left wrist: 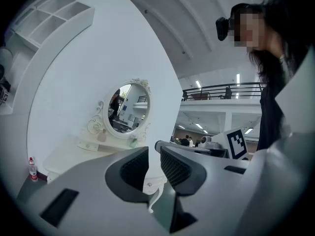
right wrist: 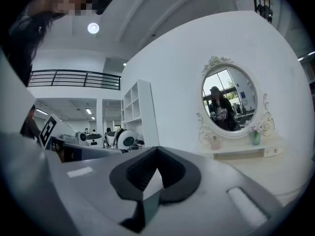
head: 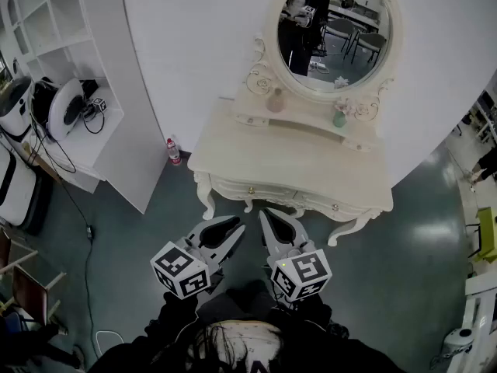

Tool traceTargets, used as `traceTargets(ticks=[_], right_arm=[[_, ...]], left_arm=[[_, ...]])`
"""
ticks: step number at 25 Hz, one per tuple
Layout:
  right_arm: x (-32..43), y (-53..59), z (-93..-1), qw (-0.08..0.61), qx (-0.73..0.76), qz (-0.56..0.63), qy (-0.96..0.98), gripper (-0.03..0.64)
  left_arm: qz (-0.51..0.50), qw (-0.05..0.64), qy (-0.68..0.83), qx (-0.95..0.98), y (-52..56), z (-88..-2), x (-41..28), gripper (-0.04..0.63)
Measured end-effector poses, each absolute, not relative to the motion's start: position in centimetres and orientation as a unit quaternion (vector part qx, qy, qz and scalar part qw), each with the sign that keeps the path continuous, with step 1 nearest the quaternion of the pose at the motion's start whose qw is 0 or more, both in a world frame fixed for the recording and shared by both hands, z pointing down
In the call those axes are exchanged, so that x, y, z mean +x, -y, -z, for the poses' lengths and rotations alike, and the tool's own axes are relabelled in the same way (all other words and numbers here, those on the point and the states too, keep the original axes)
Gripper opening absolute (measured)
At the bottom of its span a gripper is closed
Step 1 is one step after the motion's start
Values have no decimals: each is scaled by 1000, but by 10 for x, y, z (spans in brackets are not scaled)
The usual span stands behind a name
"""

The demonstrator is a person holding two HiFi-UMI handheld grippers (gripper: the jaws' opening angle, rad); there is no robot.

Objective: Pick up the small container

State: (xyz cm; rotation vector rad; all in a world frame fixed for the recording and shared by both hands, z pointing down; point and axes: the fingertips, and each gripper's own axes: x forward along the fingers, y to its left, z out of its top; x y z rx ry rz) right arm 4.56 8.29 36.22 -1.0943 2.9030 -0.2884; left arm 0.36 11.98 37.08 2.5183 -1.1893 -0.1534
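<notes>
A white dressing table with an oval mirror stands ahead against the wall. On its raised shelf sit a small pink bottle to the left and a small green container to the right. Both grippers hang in front of the table, well short of it. My left gripper is shut and empty, and so is my right gripper. The left gripper view shows the pink bottle and green container far beyond its jaws. The right gripper view shows the green container under the mirror.
A white shelf unit with a round white device and cables stands at the left. A red-capped bottle stands on the floor by the table's left leg. Chair frames sit at the lower left.
</notes>
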Motion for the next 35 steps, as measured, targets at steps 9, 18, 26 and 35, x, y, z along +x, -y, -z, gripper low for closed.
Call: traceTargets(ticks=[9,18,26,35], right_arm=[[64,-61,-363,28,-358,112,-927,9],[91,-32,-362,38,-355,119,-927,9],[114,-8,-368,34,-344,118,-931,9],[126,6,-379,31,-320,128,-938,9]], left_arm=[[52,178,425,886,-100,-372,16,72],[47,173,421,889,-70,-369,44,72],[46,173,426,887,-44,-377,70,72],[40,179,445,877,-33,-386,89,72]])
